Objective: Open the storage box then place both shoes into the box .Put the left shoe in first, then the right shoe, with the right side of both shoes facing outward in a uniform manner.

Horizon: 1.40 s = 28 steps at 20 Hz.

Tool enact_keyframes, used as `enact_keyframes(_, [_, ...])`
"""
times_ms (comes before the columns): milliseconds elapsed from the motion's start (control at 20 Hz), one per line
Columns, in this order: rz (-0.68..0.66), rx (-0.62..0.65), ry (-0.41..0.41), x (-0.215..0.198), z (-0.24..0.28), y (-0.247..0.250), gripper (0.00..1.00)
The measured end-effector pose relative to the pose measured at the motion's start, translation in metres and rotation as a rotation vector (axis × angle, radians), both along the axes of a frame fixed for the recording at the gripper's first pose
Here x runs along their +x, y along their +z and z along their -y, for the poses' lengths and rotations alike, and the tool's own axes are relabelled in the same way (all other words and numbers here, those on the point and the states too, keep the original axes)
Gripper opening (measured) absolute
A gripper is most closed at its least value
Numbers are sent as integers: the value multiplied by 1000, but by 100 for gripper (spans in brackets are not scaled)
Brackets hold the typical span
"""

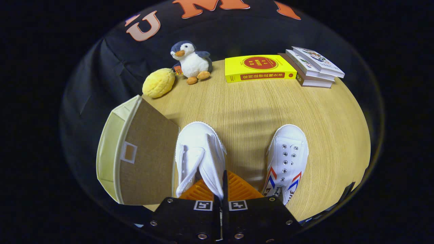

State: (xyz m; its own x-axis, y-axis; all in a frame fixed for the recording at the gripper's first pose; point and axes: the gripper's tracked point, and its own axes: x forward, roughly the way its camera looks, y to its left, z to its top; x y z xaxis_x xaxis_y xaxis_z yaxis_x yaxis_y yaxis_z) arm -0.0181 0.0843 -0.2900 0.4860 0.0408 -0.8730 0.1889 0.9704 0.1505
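A white canvas shoe [200, 152] stands toe-forward on the wooden bench [251, 108], its inner side wall pinched between the closed fingers [234, 188] of the gripper [223, 193], its opening gaping to the left. Touching or nearly touching its left side sits the storage box [135, 152], a pale cream container with a brown front panel carrying a small square window; the panel appears closed. Well apart on the other side lies the second white shoe [286, 159], upright and toe-forward, unlaced, with two rows of metal eyelets and red-and-blue stripes along its flanks near the heel.
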Motion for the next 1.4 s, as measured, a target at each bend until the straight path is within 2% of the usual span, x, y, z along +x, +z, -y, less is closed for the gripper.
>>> enact_keyframes(300, [13, 23, -7, 9, -32, 59, 3])
enact_keyframes(500, [36, 84, 18, 22, -76, 92, 3])
enact_keyframes(700, [35, 128, 65, 34, -132, 104, 3])
enact_keyframes(950, [-34, 142, 80, 48, -193, 81, 3])
enact_keyframes(1400, [-193, 78, -35, 64, -235, 3, 3])
